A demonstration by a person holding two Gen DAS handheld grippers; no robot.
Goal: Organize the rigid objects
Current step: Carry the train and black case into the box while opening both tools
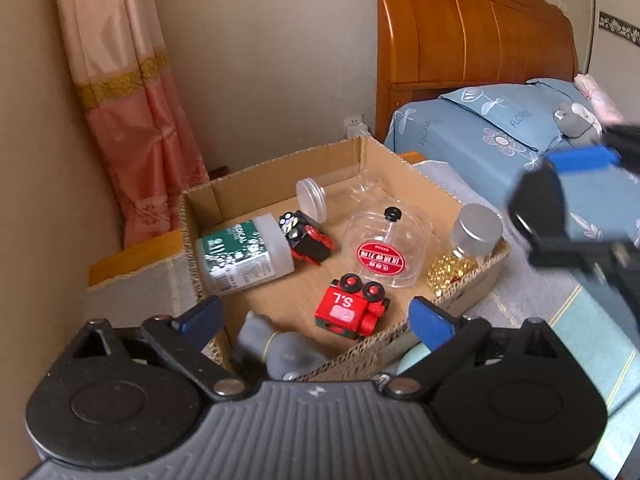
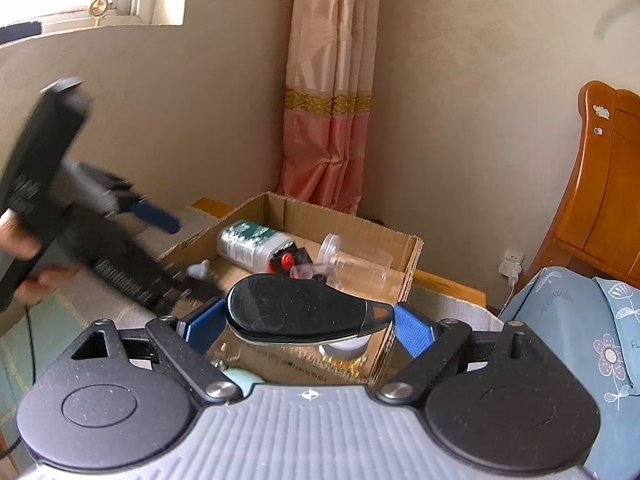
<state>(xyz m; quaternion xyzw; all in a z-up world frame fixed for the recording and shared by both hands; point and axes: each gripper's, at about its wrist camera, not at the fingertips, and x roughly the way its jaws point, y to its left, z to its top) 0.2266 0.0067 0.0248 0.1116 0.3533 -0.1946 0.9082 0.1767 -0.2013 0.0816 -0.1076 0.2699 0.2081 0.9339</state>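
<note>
The right tool [image 2: 306, 326] pinches a black oval object [image 2: 298, 314], perhaps a brush or mirror, just short of the cardboard box [image 1: 400, 160], so the step in hand looks like carrying it in. The left tool [image 1: 316, 318] hangs spread and empty over the box's near corner. The drop needs a bare patch between the red toy train [image 1: 350, 312], the clear jar [image 1: 386, 248] and the green-labelled bottle [image 1: 240, 256]; the left tool crowds the approach.

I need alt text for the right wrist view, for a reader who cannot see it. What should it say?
The right gripper holds a flat black oval object between its blue pads, above an open cardboard box containing a green-labelled bottle and a clear jar. At left, a hand holds the left gripper.
</note>
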